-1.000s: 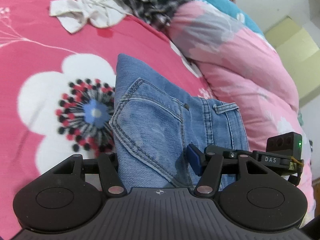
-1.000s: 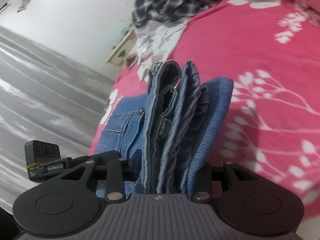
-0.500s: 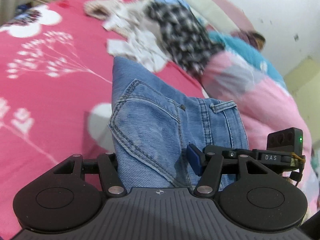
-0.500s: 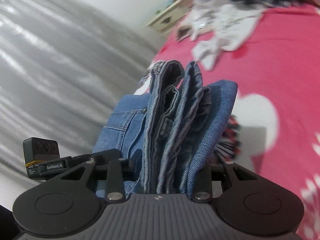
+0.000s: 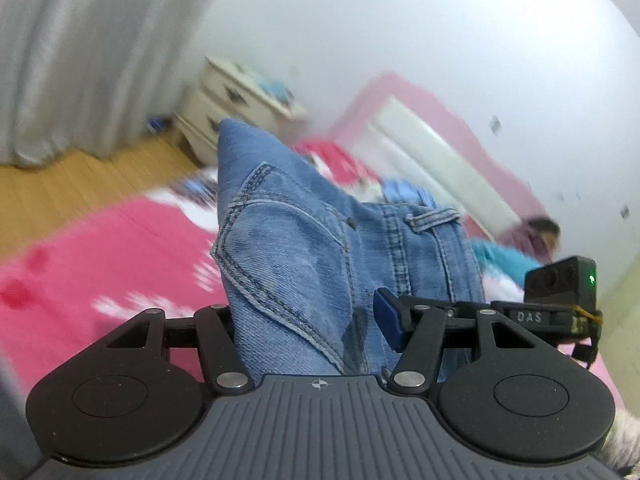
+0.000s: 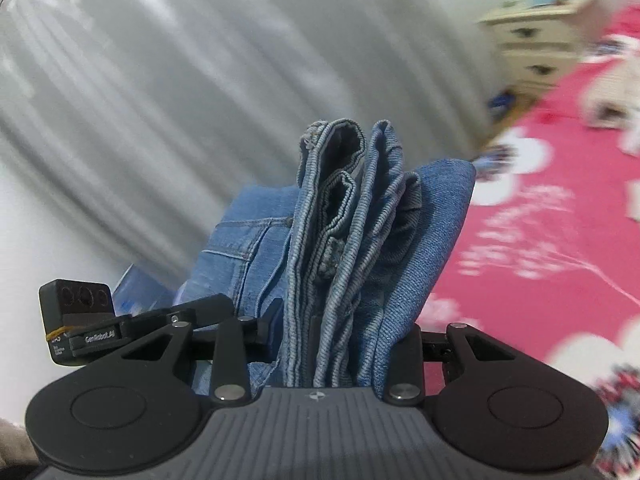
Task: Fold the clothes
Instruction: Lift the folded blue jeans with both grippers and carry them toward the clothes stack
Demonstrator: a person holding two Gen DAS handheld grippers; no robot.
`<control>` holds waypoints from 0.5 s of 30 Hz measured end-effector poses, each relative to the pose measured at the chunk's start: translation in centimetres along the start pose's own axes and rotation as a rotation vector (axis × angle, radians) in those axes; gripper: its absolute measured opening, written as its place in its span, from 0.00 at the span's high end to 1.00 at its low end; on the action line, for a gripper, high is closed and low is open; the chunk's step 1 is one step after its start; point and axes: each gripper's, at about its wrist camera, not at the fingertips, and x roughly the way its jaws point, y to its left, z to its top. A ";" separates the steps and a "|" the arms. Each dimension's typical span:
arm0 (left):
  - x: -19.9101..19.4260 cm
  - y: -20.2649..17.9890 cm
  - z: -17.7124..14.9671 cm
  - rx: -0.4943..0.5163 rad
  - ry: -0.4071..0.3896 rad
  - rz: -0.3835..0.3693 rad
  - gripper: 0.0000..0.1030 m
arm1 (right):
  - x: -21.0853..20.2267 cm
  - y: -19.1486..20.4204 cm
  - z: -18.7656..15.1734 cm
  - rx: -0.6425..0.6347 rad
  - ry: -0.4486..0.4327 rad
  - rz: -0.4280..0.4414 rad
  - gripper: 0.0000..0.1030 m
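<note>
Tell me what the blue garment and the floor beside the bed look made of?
The blue garment looks like denim: faded twill weave, doubled pale stitching, a rivet and belt loop. The floor looks like wood or wood-look laminate, with warm plank lines, though blurred.

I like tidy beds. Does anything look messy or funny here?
Nothing looks damaged. The folded jeans are held off the pink bedspread between both grippers, and some pale clothes lie loose on the bed, too blurred to tell more.
</note>
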 end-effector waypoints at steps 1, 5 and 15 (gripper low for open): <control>-1.8 0.6 0.3 -0.016 -0.027 0.024 0.43 | 1.5 1.5 0.8 -0.026 0.031 0.024 0.61; -8.8 3.4 0.2 -0.070 -0.116 0.155 0.43 | 8.5 6.9 2.4 -0.124 0.162 0.130 0.61; -17.8 11.2 -6.1 -0.280 -0.156 0.458 0.43 | 26.0 13.0 -4.6 -0.185 0.475 0.316 0.61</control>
